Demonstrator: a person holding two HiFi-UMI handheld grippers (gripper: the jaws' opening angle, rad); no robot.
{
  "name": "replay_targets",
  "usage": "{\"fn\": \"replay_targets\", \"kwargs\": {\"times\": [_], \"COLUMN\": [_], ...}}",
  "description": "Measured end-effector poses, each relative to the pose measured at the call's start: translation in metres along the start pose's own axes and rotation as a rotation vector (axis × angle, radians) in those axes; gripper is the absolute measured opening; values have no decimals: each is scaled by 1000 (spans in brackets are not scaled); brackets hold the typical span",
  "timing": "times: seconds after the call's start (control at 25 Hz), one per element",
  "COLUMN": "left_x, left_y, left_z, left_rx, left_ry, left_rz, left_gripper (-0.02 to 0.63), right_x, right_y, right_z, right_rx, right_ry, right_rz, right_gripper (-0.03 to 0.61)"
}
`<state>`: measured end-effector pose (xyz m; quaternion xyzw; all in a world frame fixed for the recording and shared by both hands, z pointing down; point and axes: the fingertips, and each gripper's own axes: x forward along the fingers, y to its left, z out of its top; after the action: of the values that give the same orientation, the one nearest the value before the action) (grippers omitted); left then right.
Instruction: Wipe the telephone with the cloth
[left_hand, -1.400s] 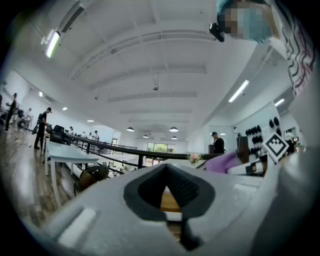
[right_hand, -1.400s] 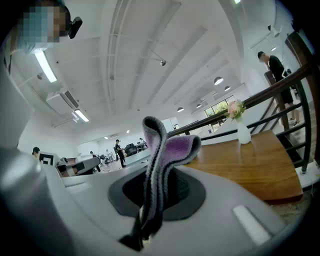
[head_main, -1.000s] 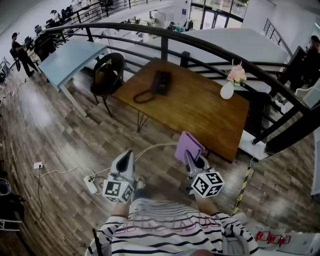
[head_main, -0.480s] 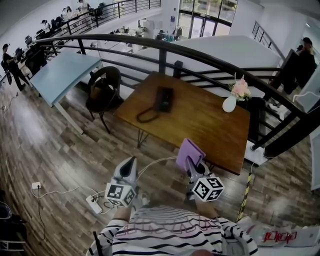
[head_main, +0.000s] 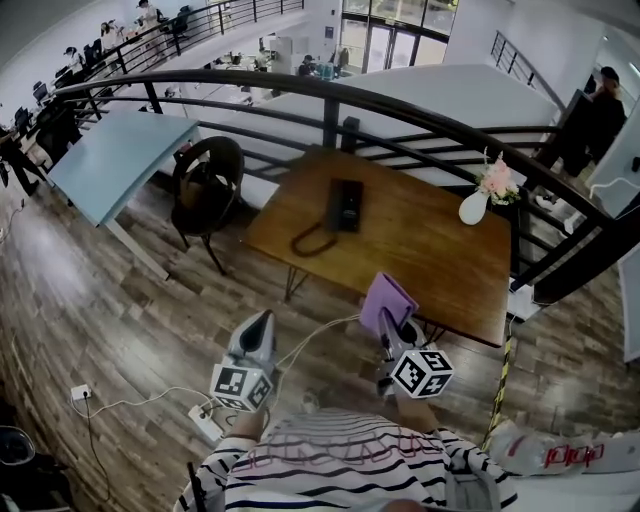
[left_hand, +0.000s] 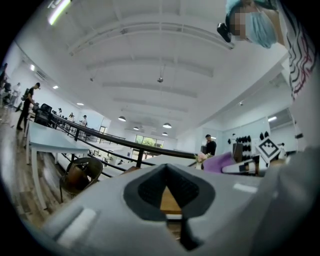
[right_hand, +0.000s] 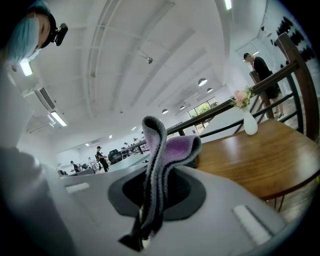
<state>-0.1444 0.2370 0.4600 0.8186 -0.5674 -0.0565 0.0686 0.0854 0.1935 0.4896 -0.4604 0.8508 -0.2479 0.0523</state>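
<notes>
In the head view the bench (head_main: 420, 250) sits closer and larger than a second ago, so the person has been walking up to it. I judge this as approach only, with no wiping begun. The telephone (head_main: 346, 205) lies on the far left part of the bench, its cord looped toward the bench's near edge. The purple cloth (head_main: 387, 301) is held up in the right tool (head_main: 396, 326) just short of that near edge, well apart from the telephone. The left tool (head_main: 257, 320) hangs off the bench's near left corner, over the floor. A white vase (head_main: 473, 207) of flowers stands at the bench's far right. Red print on a white thing low at the right is too blurred to read, and the cubes carry only square markers. In the left gripper view the jaws are pressed together on nothing. In the right gripper view the jaws pinch the folded cloth, which stands up between them.
</notes>
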Motion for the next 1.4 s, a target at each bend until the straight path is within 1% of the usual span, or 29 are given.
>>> {"fn": "replay_targets", "kwargs": {"times": [0.16,0.28,0.4,0.56,0.68,0.84,1.08,1.4], "left_x": [-2,7,27,56,77,107,176,265], "left_y": [31,51,54,50,49,60,75,69], "left_z": [-1,-5,-12,-18,-22,-23,-11,-7], "left_rx": [-9,-29,-51,-55,-54,-56,-26,-24], "left_ry": [10,17,31,46,53,68,62,34], "left_rz": [-10,-10,-38,-77,-94,-62,-18,-33], "left_gripper": [3,3,3,3,3,3,3,3], "right_x": [21,34,41,49,65,100,163,218], "right_y": [10,13,4,-17,-36,-58,-92,-143], "right_z": [-10,-13,-9,-1,6,14,47,80], "right_rx": [18,27,33,42,50,64,60,56], "right_ry": [0,1,-1,-9,-8,15,25,45], "right_rz": [-26,-39,-63,-95,-99,-71,0,42], "right_gripper": [35,35,35,35,35,35,35,35]}}
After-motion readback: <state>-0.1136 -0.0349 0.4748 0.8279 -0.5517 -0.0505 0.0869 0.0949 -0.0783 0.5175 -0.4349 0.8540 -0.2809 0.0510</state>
